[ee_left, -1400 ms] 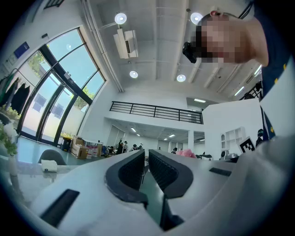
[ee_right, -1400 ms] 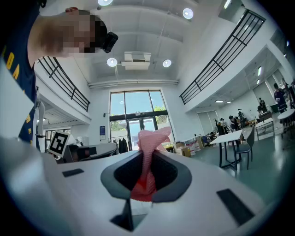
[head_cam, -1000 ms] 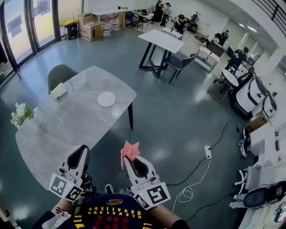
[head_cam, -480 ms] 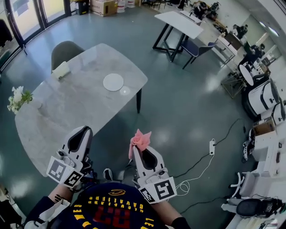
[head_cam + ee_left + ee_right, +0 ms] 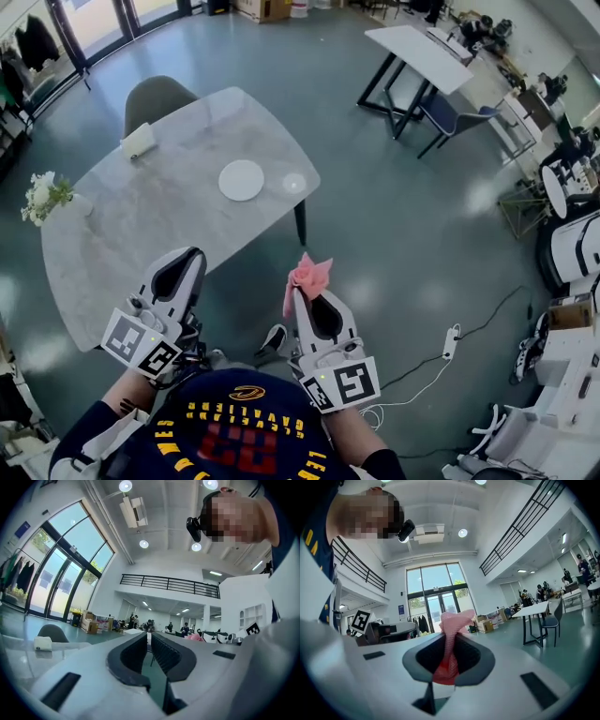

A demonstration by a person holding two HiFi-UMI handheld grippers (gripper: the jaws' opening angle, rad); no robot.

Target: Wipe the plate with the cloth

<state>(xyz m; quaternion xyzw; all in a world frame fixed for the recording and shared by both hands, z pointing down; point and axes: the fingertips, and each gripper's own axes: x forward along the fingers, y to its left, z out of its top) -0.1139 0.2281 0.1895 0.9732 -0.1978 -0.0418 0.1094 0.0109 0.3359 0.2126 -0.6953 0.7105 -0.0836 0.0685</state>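
Observation:
A round white plate (image 5: 242,180) lies on the grey marble table (image 5: 122,244), toward its far right side. Both grippers are held low in front of the person, well short of the plate. My right gripper (image 5: 298,292) is off the table's near right edge, over the floor, and shut on a crumpled pink cloth (image 5: 309,272) that sticks up past its tips. In the right gripper view the cloth (image 5: 452,620) is pinched between the dark pads of the right gripper (image 5: 452,637). My left gripper (image 5: 194,253) hovers at the table's near edge, shut and empty; in its own view the left gripper (image 5: 149,637) points across the hall.
A grey chair (image 5: 155,97) stands behind the table. On the table are a white box (image 5: 139,141) and a small bunch of flowers (image 5: 42,195). A white table (image 5: 427,52) with a blue chair (image 5: 455,117) is farther right. A power strip (image 5: 452,342) with cable lies on the floor.
The view has shifted, so the table and plate sit lower and nearer in the frame. Both grippers keep their pose, and the right one still holds the cloth.

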